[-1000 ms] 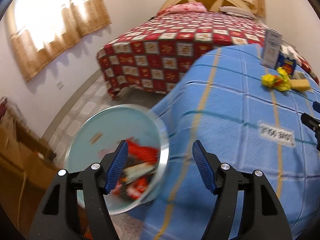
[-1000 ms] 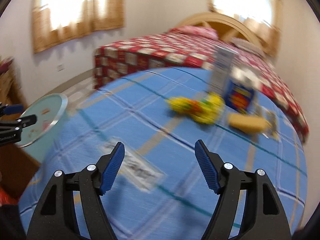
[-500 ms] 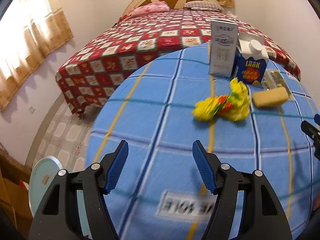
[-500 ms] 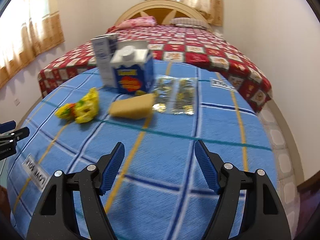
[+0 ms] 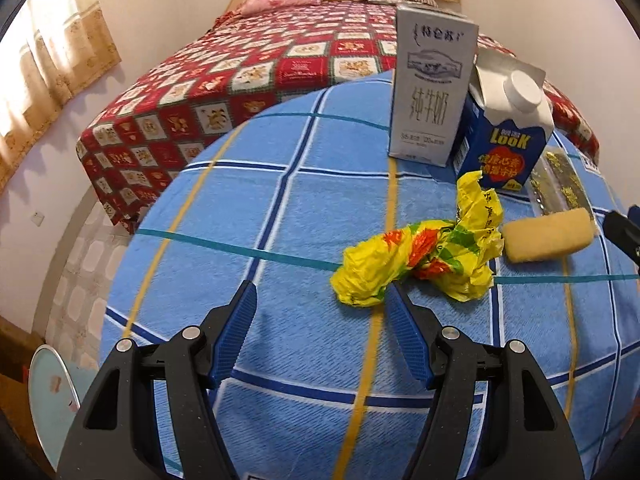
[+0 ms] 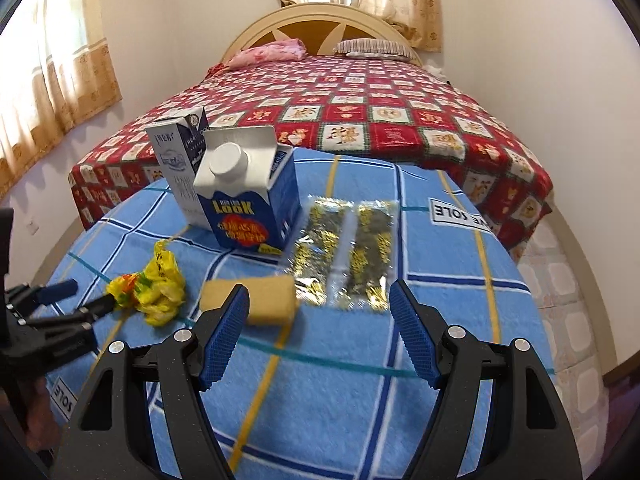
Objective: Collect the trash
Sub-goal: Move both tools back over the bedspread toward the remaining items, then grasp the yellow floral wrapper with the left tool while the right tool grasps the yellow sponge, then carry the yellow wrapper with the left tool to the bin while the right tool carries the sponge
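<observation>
Blue-padded left gripper [image 5: 320,300] is gaping over the checked cloth [image 5: 248,272], and we're seeing the crumpled yellow wrapper [image 5: 420,258] just beyond its right finger (contact unclear). Right gripper [image 6: 318,300] is also spread wide, empty, with the yellow sponge [image 6: 260,298] by its left finger and foil packets [image 6: 344,254] ahead.

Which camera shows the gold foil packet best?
The right wrist view: the foil packet lies flat and whole beside the blue carton. The left wrist view catches only a distorted sliver of it at the right edge.
</observation>
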Tool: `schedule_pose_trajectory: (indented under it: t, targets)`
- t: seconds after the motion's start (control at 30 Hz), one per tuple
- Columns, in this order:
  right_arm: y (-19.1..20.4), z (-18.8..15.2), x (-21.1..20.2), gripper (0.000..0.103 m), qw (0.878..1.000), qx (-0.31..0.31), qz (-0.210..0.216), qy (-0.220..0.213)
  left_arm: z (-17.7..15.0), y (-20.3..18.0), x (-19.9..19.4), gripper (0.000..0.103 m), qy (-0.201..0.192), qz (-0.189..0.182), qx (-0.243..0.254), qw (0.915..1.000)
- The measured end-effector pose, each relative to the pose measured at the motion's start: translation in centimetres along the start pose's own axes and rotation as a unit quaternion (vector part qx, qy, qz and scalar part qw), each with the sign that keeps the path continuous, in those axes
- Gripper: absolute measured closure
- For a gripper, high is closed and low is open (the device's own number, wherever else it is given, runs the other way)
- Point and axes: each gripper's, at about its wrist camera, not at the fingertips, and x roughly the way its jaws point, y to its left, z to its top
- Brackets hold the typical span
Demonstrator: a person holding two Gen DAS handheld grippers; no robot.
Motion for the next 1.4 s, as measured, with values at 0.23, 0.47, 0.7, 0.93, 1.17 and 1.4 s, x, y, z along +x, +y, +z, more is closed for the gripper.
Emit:
schedule_pose_trajectory:
  t: [0.23, 0.47, 0.7, 0.93, 1.17, 1.4]
  targets:
    - [-0.1, 0.5, 0.4, 0.031, 1.000, 0.007, -0.010, 0.002, 0.2, 0.7, -1.6, 0.037, -0.022, -0.005, -0.003, 0.9997]
    - [0.0, 0.6, 1.0, 0.031, 1.000, 0.021, -0.007, 0.004, 1.4, -0.9, 0.4, 0.038, -0.011, -0.010, 0.008, 0.9999]
    - [1.2, 0.3, 3.6, 0.061, 0.998, -0.005, 0.015, 0.056, 1.2, -1.5, 2.2, 0.074, 0.011, -0.033, 0.012, 0.9993]
    - [1.9, 0.0, 2.6, 0.089, 0.998, -0.010, 0.043, 0.053, 1.0, -0.9, 1.2, 0.077, 0.003, -0.032, 0.018, 0.9993]
    - [2.3, -1.2, -0.2, 0.090, 0.997, 0.004, 0.068, 0.033, -1.5, 2.5, -2.7, 0.078, -0.016, -0.007, 0.012, 0.9998]
    - [5.6, -2.4, -2.1, 0.090, 0.995, -0.012, 0.094, 0.028, -5.4, 6.6, -5.7, 0.077, -0.015, 0.036, -0.003, 0.9992]
